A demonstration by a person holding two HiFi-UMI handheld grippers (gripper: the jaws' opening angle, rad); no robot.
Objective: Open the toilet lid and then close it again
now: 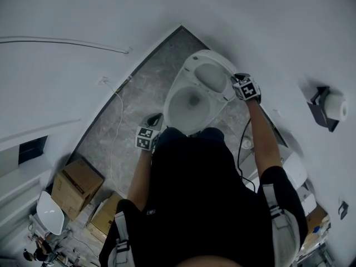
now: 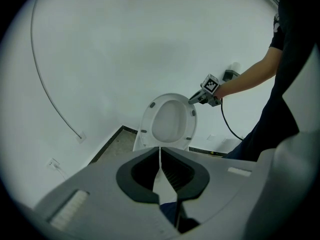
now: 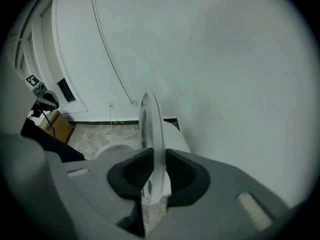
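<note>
Toilet lid: we see it raised, standing upright at the back of the toilet bowl.
Right gripper: our fingers are clamped on the lid's thin rim, near its top.
Left gripper: our fingers are pressed together on nothing, in front of the bowl and apart from it.

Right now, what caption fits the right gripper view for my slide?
Right gripper clamps the edge of the upright white oval toilet lid.
</note>
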